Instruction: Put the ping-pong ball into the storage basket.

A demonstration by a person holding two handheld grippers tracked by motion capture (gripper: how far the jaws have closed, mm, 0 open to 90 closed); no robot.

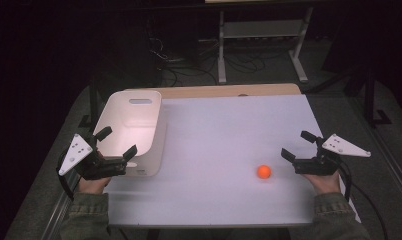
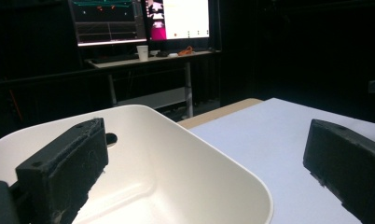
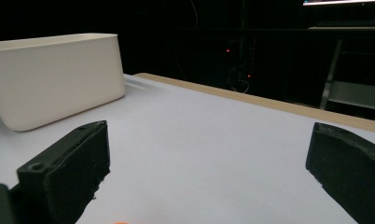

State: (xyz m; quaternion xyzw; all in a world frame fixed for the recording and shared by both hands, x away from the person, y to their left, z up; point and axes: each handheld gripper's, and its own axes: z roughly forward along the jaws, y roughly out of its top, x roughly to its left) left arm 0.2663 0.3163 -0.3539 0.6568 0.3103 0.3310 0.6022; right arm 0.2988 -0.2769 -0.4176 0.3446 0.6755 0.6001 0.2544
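Note:
A small orange ball lies on the white table top, toward the front right. My right gripper is just right of it, open and empty, jaws wide apart; a sliver of the orange ball peeks in at the bottom edge of the right gripper view. A white tub stands at the table's left. My left gripper hovers open over the tub's near rim. In the left gripper view the tub's empty inside lies between the spread jaws.
Seen from the right gripper, the tub stands far off to the left. A wooden strip runs along the table's far edge. Beyond it are a desk frame with cables, monitors and a paper cup.

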